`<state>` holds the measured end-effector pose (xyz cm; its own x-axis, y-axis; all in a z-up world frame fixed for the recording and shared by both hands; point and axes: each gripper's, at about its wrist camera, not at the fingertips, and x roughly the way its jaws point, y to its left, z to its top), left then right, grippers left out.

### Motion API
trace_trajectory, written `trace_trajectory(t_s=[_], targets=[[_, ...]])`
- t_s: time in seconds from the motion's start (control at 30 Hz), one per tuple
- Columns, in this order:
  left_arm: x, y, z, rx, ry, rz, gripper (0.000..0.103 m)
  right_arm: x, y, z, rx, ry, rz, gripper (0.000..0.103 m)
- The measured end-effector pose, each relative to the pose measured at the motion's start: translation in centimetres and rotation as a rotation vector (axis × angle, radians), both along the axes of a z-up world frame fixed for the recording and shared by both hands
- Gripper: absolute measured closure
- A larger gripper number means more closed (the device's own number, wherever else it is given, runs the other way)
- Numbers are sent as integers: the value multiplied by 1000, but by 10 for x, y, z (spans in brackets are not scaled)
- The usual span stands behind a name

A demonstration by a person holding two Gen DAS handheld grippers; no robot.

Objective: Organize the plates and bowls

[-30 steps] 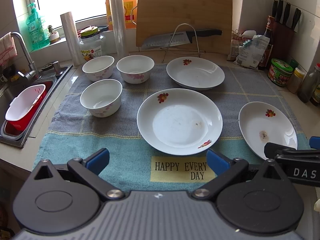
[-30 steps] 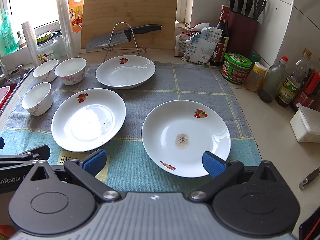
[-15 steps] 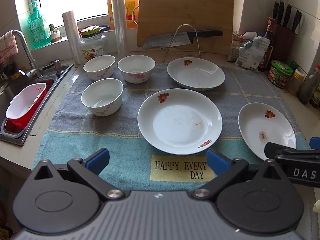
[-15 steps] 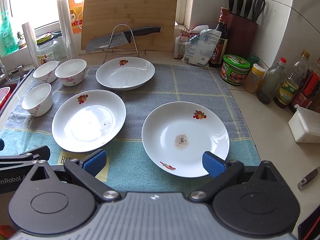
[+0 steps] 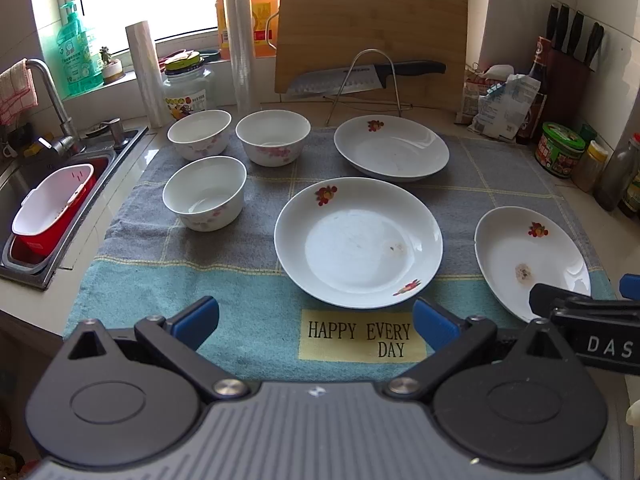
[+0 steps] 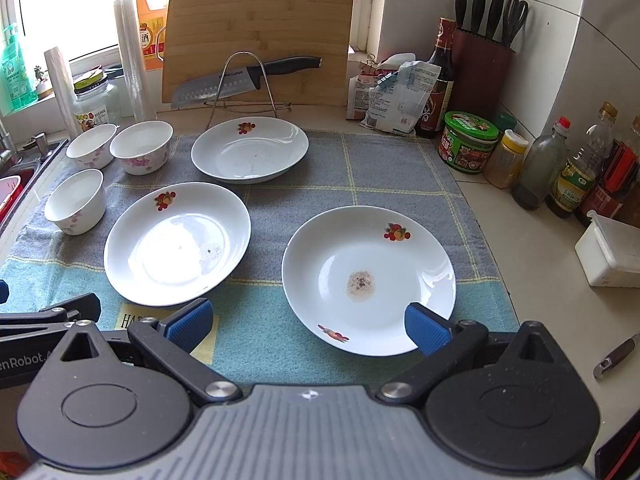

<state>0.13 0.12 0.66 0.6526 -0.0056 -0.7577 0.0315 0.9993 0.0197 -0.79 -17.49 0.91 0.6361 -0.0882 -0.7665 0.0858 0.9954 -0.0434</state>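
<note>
Three white plates with fruit prints lie on a towel: a middle plate, a far plate and a right plate with a brown stain. Three white bowls with pink flowers stand at the left: near bowl, far left bowl, far right bowl. My left gripper is open and empty above the towel's front. My right gripper is open and empty, its right finger over the stained plate's near rim.
A sink with a red and white basket lies left. A cutting board, knife on a wire rack, jar and rolls stand behind. Bottles and jars and a white box line the right counter.
Both grippers have eased slightly forward and lower toward the dishes. Nothing on the towel has moved.
</note>
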Motion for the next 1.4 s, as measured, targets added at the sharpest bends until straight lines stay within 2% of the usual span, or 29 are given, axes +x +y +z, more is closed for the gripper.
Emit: trace_trajectory(t_s=[0.97, 1.2, 1.4], targets=[[3, 6, -1, -5, 8, -13, 1, -1, 5, 3, -10, -9, -11, 0], [8, 10, -3, -11, 7, -35, 1, -1, 10, 2, -18, -16, -23, 0], [12, 14, -5, -20, -7, -91, 1, -4, 14, 2, -32, -49, -24, 0]])
